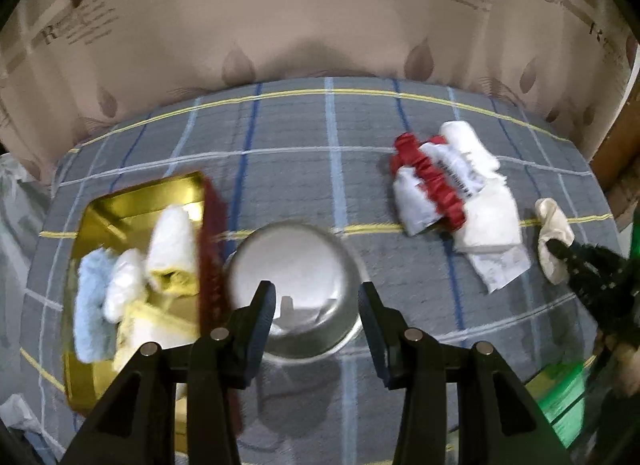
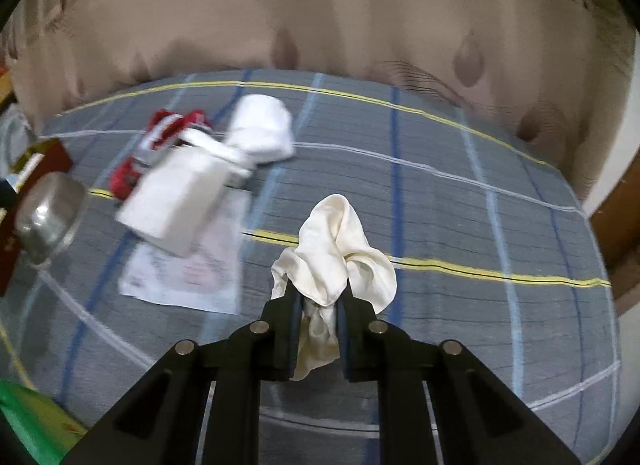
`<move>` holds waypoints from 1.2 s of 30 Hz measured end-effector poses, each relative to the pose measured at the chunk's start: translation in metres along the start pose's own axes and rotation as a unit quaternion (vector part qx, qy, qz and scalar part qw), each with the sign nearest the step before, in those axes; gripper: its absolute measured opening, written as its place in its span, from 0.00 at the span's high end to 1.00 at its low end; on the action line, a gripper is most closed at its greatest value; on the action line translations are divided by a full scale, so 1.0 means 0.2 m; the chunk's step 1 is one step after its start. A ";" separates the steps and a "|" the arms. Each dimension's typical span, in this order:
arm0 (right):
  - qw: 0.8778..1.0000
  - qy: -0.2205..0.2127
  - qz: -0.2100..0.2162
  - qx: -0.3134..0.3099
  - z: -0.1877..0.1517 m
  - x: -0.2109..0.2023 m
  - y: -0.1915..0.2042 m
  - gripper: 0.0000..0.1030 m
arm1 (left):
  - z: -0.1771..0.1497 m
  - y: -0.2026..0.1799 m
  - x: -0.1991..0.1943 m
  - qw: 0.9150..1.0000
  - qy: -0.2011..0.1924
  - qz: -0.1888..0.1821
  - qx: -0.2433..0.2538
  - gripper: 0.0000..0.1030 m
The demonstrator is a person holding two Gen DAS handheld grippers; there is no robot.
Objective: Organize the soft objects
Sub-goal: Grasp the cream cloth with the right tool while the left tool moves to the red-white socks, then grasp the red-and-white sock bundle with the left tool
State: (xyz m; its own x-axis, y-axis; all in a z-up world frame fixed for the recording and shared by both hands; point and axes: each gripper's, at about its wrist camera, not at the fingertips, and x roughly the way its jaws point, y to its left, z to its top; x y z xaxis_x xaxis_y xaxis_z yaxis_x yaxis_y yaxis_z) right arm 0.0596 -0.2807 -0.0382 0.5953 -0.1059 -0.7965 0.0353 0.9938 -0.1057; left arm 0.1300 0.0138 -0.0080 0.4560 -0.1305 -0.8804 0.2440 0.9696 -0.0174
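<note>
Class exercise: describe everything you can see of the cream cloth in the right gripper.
The cream cloth is a small, smooth, slightly shiny piece of fabric, satin by its look, bunched into soft folds. The right gripper is shut on its lower part; a tail hangs down between the fingers while the rest puffs out above the tips. It sits over the grey checked bedcover, right of the pile of white cloths. Whether it still touches the cover cannot be told.

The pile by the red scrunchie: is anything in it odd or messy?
Yes. The pile is a jumble: the red scrunchie loops around white packets, a white roll lies on top, and a flat printed sheet sticks out beneath. Nothing looks torn or spilled.
</note>
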 end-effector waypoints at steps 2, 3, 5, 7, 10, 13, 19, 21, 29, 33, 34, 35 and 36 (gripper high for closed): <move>1.000 0.001 -0.007 -0.002 -0.01 0.03 -0.01 0.87 | 0.04 -0.03 0.02 1.000 0.003 -0.012 -0.003 0.57; 1.000 0.001 -0.006 0.001 -0.02 0.04 -0.02 0.87 | 0.07 -0.06 0.03 1.000 0.004 -0.024 -0.005 0.57; 1.000 0.000 -0.004 0.004 -0.03 0.06 -0.02 0.87 | 0.12 -0.10 0.05 0.999 0.007 -0.035 -0.008 0.57; 1.000 -0.003 -0.003 0.007 -0.04 0.07 -0.02 0.87 | 0.17 -0.15 0.09 0.999 0.012 -0.049 -0.010 0.56; 1.000 -0.010 0.000 0.014 -0.06 0.07 -0.03 0.87 | 0.26 -0.23 0.13 0.997 0.018 -0.068 -0.009 0.54; 1.000 -0.009 0.006 0.020 -0.06 0.08 -0.04 0.86 | 0.34 -0.31 0.18 0.997 0.022 -0.080 -0.006 0.53; 1.000 -0.009 0.004 0.019 -0.05 0.08 -0.03 0.86 | 0.48 -0.45 0.31 0.995 0.041 -0.090 -0.002 0.52; 1.000 -0.009 0.006 0.021 -0.05 0.08 -0.04 0.85 | 0.51 -0.48 0.37 0.995 0.049 -0.086 -0.003 0.52; 0.999 -0.009 0.014 0.028 -0.06 0.09 -0.05 0.84 | 0.52 -0.46 0.60 0.995 0.080 -0.056 -0.011 0.52; 0.999 -0.009 0.014 0.027 -0.06 0.09 -0.05 0.84 | 0.50 -0.42 0.63 0.994 0.075 -0.078 -0.025 0.52; 0.999 -0.009 0.014 0.027 -0.06 0.09 -0.04 0.84 | 0.50 -0.39 0.63 0.993 0.074 -0.085 -0.034 0.52; 0.999 -0.009 0.014 0.028 -0.06 0.09 -0.04 0.84 | 0.49 -0.37 0.64 0.992 0.077 -0.084 -0.045 0.56; 0.999 -0.009 0.014 0.027 -0.06 0.09 -0.05 0.84 | 0.48 -0.36 0.64 0.992 0.078 -0.087 -0.048 0.71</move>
State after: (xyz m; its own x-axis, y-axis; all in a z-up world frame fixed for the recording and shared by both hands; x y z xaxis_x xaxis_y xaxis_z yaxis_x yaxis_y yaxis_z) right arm 0.0608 -0.2920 -0.0581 0.6104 -0.0777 -0.7883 0.0621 0.9968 -0.0502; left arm 0.2538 -0.0935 -0.0742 0.2743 -0.2705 -0.9228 0.2202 0.9518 -0.2136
